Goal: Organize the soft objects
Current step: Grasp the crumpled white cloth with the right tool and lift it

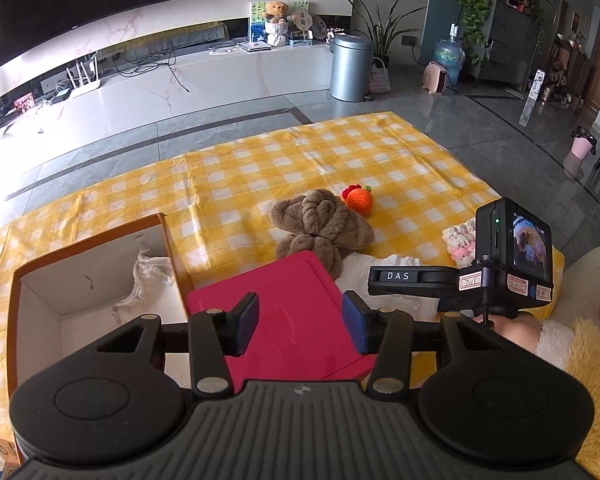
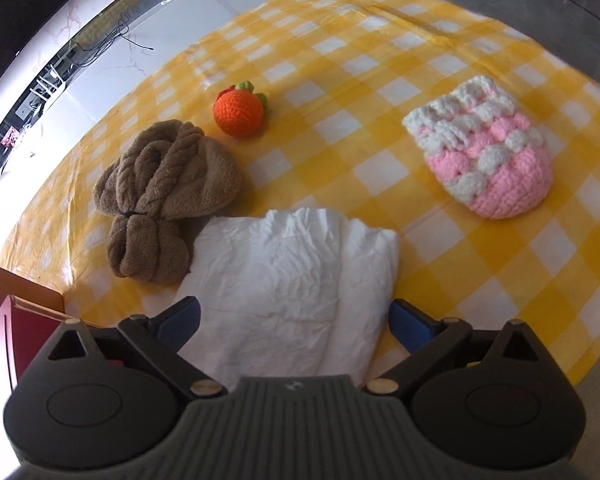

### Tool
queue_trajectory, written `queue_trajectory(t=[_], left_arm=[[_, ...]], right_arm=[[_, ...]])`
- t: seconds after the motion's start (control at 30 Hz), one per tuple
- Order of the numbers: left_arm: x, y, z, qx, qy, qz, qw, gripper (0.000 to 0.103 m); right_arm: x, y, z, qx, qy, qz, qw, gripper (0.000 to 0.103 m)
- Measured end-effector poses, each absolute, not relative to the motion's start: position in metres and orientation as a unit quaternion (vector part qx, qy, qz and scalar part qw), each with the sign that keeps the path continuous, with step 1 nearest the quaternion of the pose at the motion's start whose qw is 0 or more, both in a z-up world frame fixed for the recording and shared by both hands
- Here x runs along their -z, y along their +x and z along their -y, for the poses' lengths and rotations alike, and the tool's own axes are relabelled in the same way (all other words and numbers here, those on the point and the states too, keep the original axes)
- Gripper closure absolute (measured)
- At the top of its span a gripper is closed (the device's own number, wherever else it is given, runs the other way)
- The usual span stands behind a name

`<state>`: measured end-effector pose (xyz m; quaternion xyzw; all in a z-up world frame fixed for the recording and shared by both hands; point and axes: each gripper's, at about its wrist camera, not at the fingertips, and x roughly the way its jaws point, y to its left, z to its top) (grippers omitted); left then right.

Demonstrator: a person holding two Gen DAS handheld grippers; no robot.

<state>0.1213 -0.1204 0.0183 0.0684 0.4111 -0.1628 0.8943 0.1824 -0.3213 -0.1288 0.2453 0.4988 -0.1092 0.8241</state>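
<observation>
**R gripper lined up over white cloth, jaws wide, nothing held**

R gripper (image 2: pixel 295 318): jaws fully apart, straddling near end of the folded white cloth (image 2: pixel 296 276); pads not pressing on it. Cloth lies straight ahead of the tool, long axis running away along the pointing line, so judged next move = drop and close across its width. R hand clearly nearer than L.

L gripper (image 1: pixel 300 318): jaws part-open, empty, hovering over red lid (image 1: pixel 288 308) beside open box (image 1: pixel 36 300); a pale fabric item already sits in box.

Other soft items: brown towel bundle (image 2: pixel 164 196) touching cloth's left edge; orange crochet ball (image 2: pixel 239 111) beyond it; pink/white knit pouch (image 2: pixel 482 152) well apart to right.

Surface: yellow check tablecloth (image 2: pixel 380 52), wrinkled. Room: grey tile floor, TV wall, metal bin (image 1: pixel 351 67).
</observation>
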Motion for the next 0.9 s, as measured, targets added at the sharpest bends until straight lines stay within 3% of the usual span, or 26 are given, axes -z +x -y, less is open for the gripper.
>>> queue_trajectory(t=[0.5,0.7,0.83,0.9], left_arm=[[-0.012,0.119,0.075,0.168,0.065,-0.427,0.886,0.041],[-0.006,0.114,0.073,0.171,0.069,-0.434,0.882,0.041],[-0.003,0.112,0.07,0.172,0.069,-0.441,0.878,0.041],[-0.002,0.109,0.07,0.172,0.075,-0.443,0.877,0.041]], right_arm=[[0.145,0.198,0.257,0.192,0.127,-0.481,0.846,0.002],[0.144,0.186,0.267,0.113,0.068,-0.493,0.86,0.004],[0.14,0.177,0.272,0.094,0.057,-0.496,0.861,0.015],[0.136,0.175,0.274,0.087,0.055,-0.497,0.861,0.031]])
